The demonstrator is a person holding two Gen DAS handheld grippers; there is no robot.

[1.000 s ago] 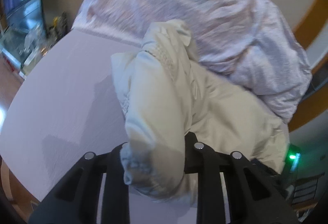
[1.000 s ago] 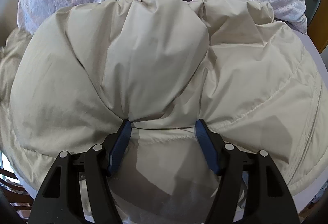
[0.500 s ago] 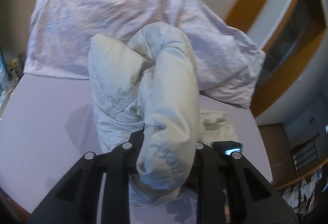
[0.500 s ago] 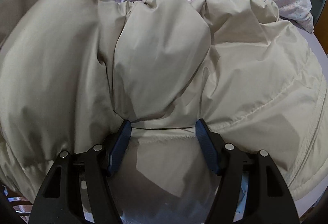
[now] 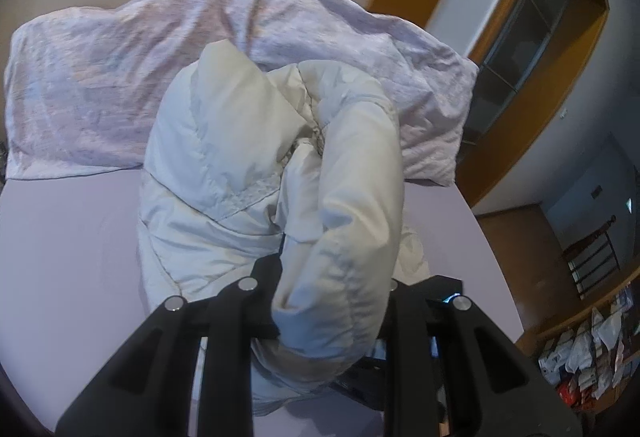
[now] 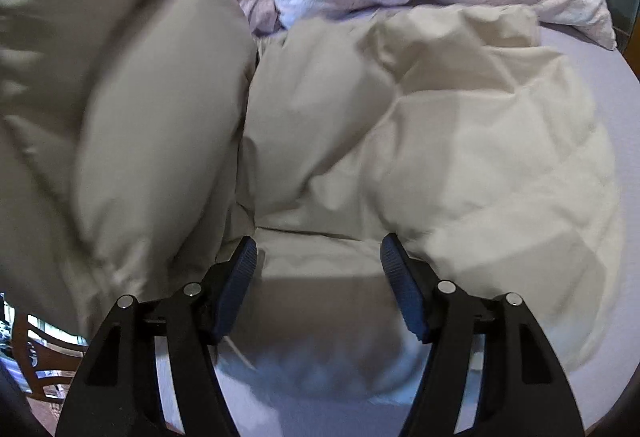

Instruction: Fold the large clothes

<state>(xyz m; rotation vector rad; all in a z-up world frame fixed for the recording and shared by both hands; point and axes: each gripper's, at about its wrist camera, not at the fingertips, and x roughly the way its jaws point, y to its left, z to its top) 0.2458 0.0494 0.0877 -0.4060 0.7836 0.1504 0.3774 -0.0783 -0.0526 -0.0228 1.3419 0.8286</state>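
The left gripper pinches a thick padded sleeve of the one cream puffer jacket, lifted at frame centre. The right gripper is spread wide, its blue pads resting against the jacket body lower centre, clamping nothing. One crumpled lilac duvet fills the upper frame, on the lilac bed sheet.

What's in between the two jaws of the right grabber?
A flat stretch of the puffy cream jacket lies between the open jaws of the right gripper; they are not squeezing it. The right wrist view shows this.
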